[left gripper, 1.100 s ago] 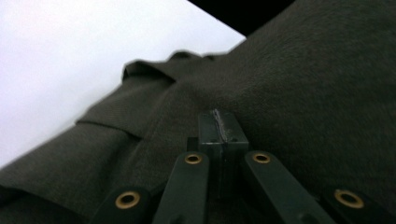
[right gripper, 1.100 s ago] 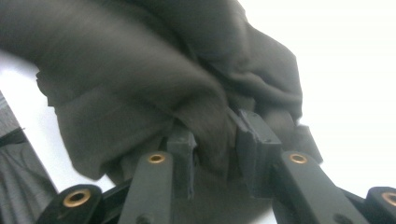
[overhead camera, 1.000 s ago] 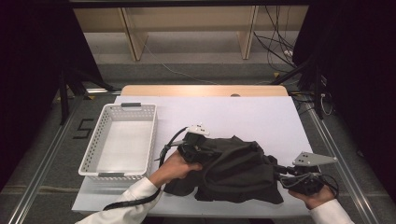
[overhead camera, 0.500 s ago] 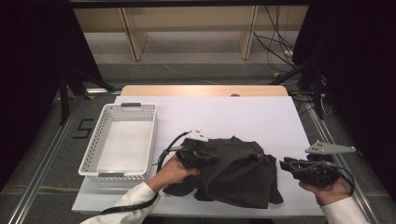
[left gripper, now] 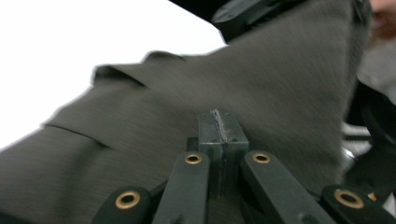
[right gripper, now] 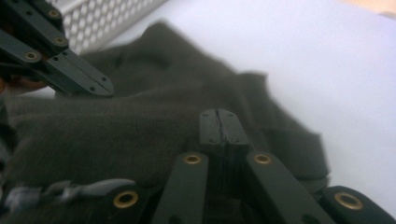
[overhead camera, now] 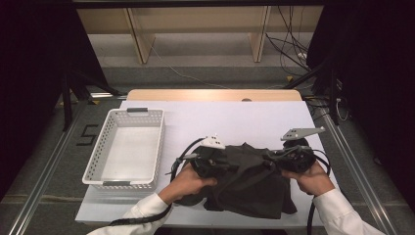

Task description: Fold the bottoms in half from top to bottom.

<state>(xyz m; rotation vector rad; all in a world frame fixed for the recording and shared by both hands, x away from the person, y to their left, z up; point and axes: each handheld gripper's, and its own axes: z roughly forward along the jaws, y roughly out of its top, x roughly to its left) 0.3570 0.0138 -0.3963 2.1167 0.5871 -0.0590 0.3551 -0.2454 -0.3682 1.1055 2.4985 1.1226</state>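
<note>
Saw the cloth (overhead camera: 249, 183) bunched at 5 o'clock on the counter (overhead camera: 235, 120), well apart from the basket (overhead camera: 100, 159) at 9 o'clock. Found nothing inside that basket. Noted the left claw (overhead camera: 229, 161) pinched tight on the cloth's 10 o'clock edge, with fabric stretched taut beyond the closed jaws in the left gripper view (left gripper: 222, 128). Noted the right claw (overhead camera: 266, 157) at the cloth's 2 o'clock edge, jaws just closed down to a narrow seam (right gripper: 219, 128), apparently nipping a thin fold, though hard to tell for sure through the blur. Judged the work as early: both grips taken and a ridge of cloth raised between them, but no neat fold made yet, and nothing put away. Left to do, probably: lifting, folding or carrying over toward 9 o'clock, then letting go.
</note>
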